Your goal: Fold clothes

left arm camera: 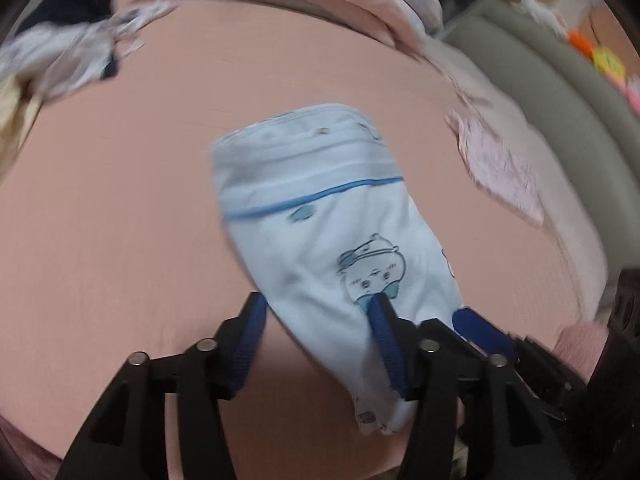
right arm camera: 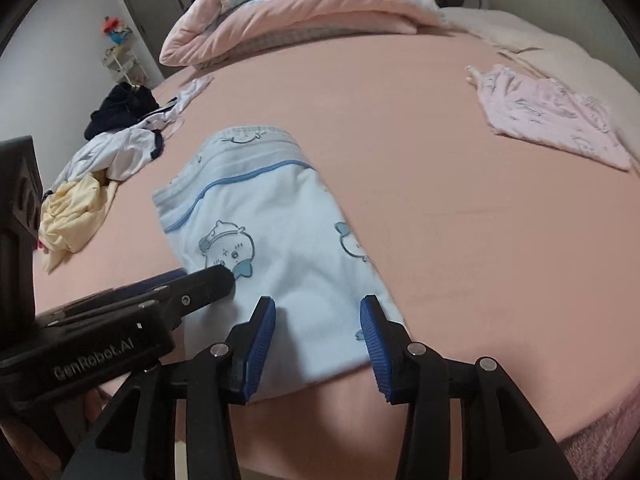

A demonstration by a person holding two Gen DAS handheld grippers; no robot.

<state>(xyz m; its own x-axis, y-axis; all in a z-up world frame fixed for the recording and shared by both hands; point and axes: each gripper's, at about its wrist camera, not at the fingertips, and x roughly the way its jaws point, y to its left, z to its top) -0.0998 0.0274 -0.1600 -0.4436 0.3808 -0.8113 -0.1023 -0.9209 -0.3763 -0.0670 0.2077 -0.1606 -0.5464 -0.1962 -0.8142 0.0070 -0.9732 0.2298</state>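
Here one blue garment (right arm camera: 272, 236) lies folded mid-bed (right arm camera: 420, 208), near edge between both released grippers: left (left arm camera: 316, 308), right (right arm camera: 318, 312). Only the right view shows sharply one pink garment (right arm camera: 548, 116), one heap (right arm camera: 112, 160) and one quilt (right arm camera: 288, 16).

**Pale blue on pink**

Centre frame, the folded garment (right arm camera: 276, 232) is pale blue with a darker blue trim line and cartoon animal prints. The bed sheet (right arm camera: 400, 140) is salmon pink. Upper right, a light pink garment (right arm camera: 552, 116) with faint prints. At left, a white, navy and yellow pile (right arm camera: 100, 168).
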